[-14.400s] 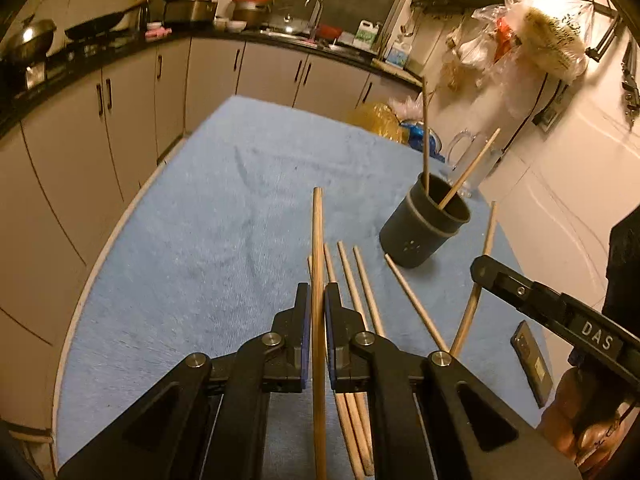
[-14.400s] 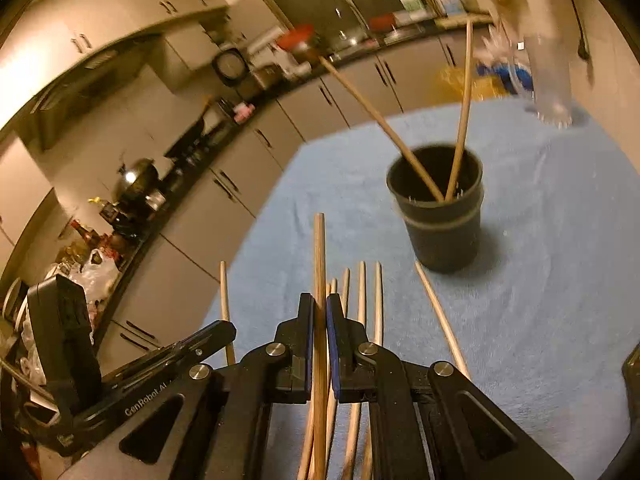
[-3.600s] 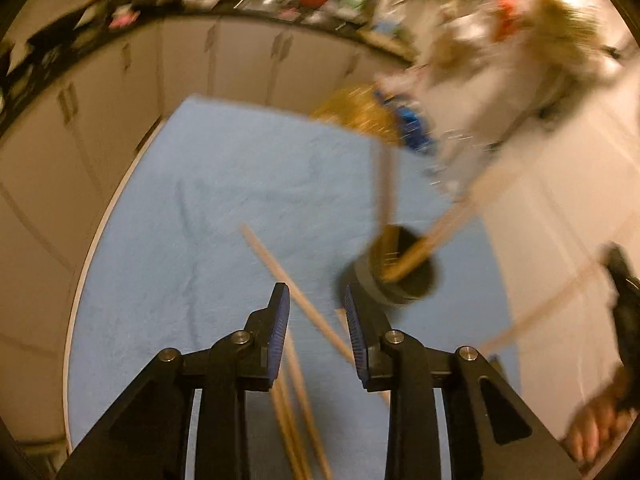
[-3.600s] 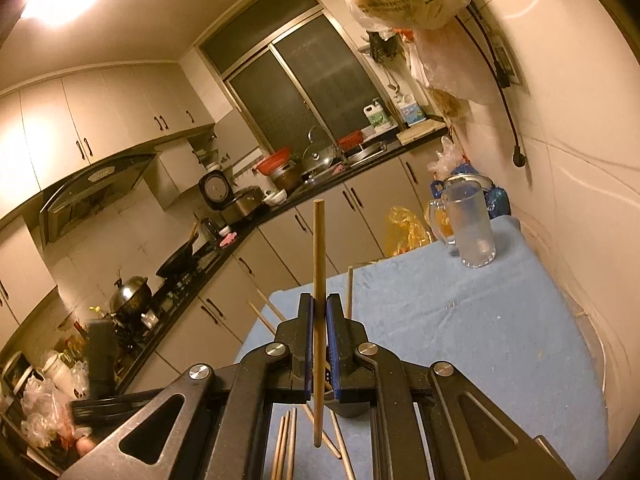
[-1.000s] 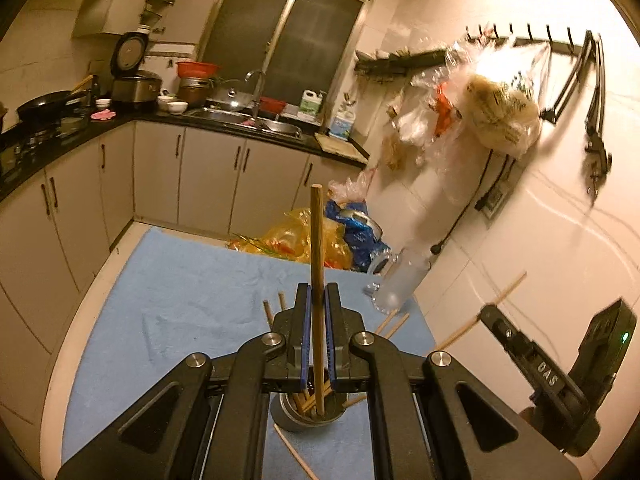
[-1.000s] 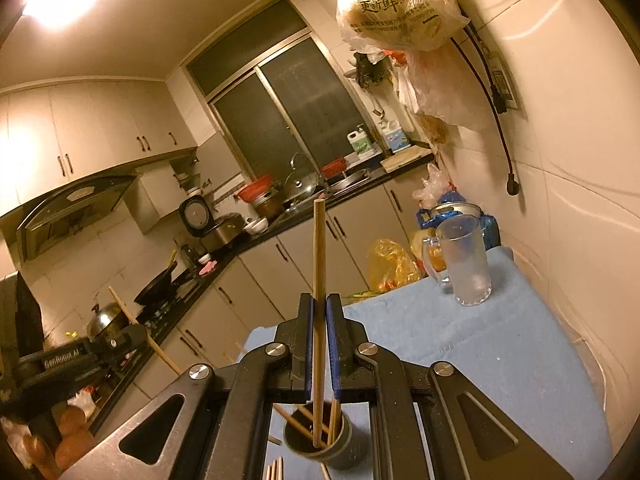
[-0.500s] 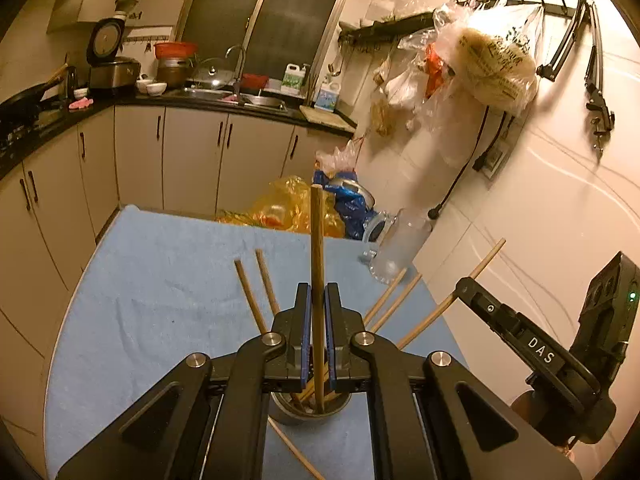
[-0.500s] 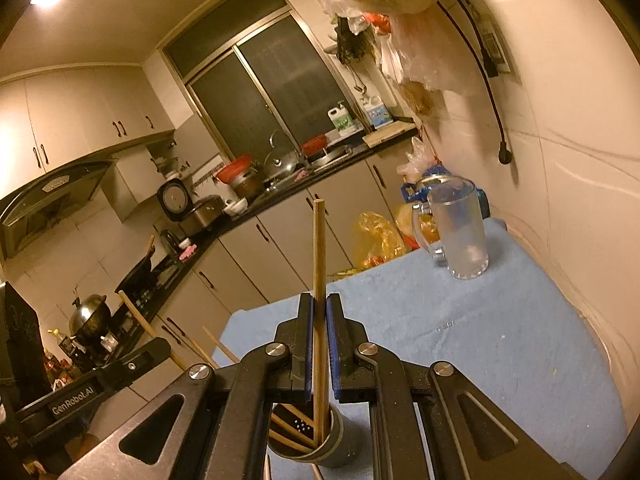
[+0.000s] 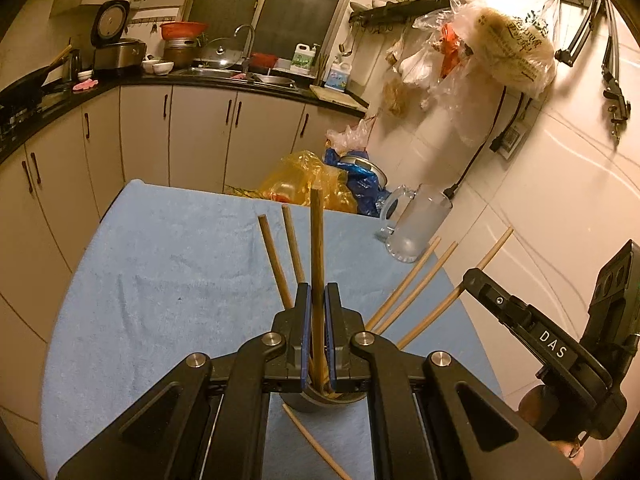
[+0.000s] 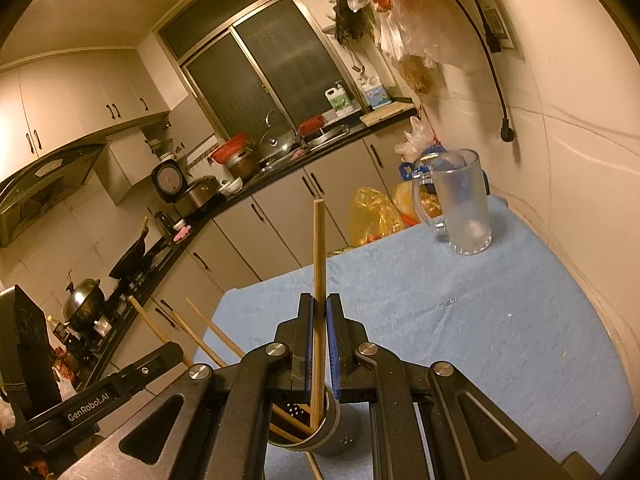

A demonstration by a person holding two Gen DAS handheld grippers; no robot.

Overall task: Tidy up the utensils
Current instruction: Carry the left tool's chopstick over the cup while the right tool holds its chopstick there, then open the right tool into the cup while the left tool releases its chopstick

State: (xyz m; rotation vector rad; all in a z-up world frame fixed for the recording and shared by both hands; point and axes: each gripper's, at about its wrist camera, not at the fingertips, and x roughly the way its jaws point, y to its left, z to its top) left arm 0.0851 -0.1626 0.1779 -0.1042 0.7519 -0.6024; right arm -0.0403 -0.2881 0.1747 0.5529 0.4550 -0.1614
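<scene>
My left gripper (image 9: 316,292) is shut on a wooden chopstick (image 9: 317,248) held upright, its lower end inside the dark grey holder cup (image 9: 320,402) just below the jaws. Several chopsticks (image 9: 408,284) lean out of that cup. My right gripper (image 10: 319,300) is shut on another chopstick (image 10: 319,248), whose lower end also dips into the cup (image 10: 328,436). The right gripper (image 9: 532,344) appears at the right of the left wrist view, the left gripper (image 10: 100,392) at the lower left of the right wrist view. One loose chopstick (image 9: 316,446) lies on the blue towel.
A blue towel (image 9: 168,272) covers the table. A frosted glass mug (image 10: 460,204) stands at the far right corner near the wall. Yellow and blue plastic bags (image 9: 304,180) sit beyond the table's far edge. Kitchen cabinets and a counter run behind.
Both grippers have sunk toward the holder cup, each with its chopstick; the chopsticks' lower ends now reach into the cup, and the table fills more of both views.
</scene>
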